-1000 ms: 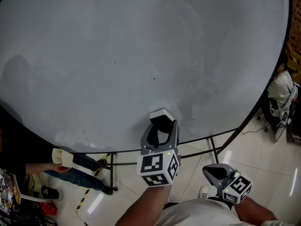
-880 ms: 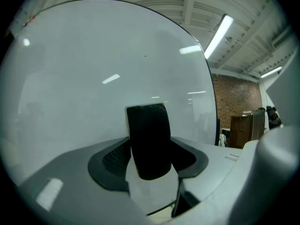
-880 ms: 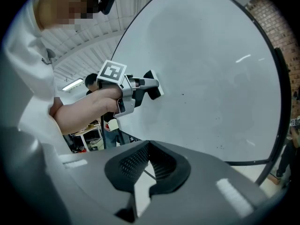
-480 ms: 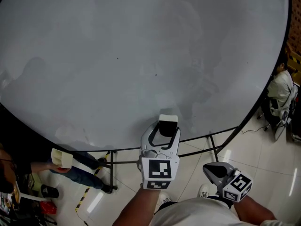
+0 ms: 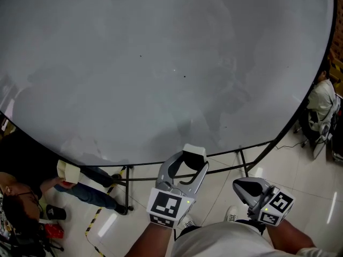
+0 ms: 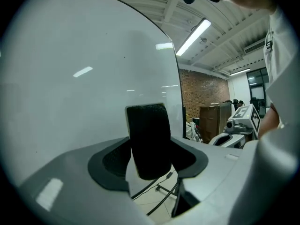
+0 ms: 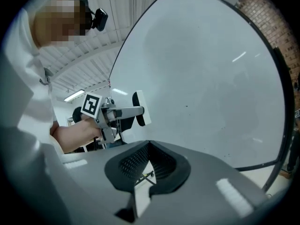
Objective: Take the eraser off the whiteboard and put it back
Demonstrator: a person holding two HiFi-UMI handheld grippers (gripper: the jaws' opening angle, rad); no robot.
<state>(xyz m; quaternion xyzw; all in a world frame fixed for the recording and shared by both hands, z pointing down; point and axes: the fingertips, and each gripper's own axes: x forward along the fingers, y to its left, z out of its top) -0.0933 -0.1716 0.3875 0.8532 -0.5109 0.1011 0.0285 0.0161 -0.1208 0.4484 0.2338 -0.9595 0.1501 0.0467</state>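
The black felt eraser with a white backing (image 5: pixel 194 153) stands clamped between the wide-set jaws of the left gripper (image 5: pixel 192 160), low and centre in the head view, at the lower rim of the large, smooth whiteboard (image 5: pixel 161 63). We cannot tell if it touches. The forearm (image 5: pixel 155 240) reaches up from the bottom edge. At lower right, the grey right gripper (image 5: pixel 247 188) has its ribbed jaws together on nothing.

the whiteboard (image 5: pixel 161 63) is pale grey-white with a black frame. the eraser (image 6: pixel 149 139) is black felt, its backing seemingly cream. the left hand-held gripper (image 5: pixel 190 165) and right hand-held gripper (image 5: pixel 249 189) are grey, with black-and-white square-patterned cubes.
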